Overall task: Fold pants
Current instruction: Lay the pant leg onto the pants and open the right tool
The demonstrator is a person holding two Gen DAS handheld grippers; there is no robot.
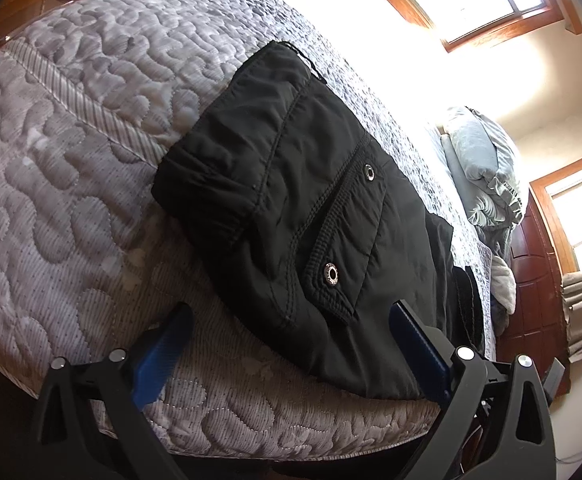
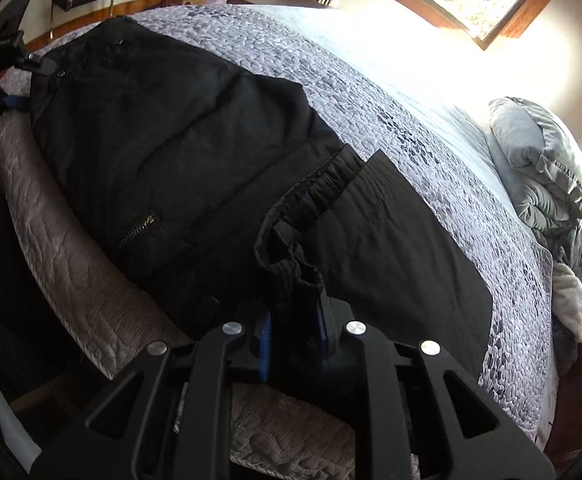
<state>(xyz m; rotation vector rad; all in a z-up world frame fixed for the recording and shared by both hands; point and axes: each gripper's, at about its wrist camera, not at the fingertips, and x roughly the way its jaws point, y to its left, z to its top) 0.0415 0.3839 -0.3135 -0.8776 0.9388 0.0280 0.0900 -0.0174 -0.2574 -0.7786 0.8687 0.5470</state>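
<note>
Right wrist view: my right tool (image 2: pixel 293 334) is clamped on a bunched hem of the black pants (image 2: pixel 179 152), which lie along the bed (image 2: pixel 431 184) edge, long axis running from my left tool (image 2: pixel 7 80) toward the right one. Left tool (image 1: pixel 291 340) spread wide, straddling the waistband end, gripping nothing.
</note>
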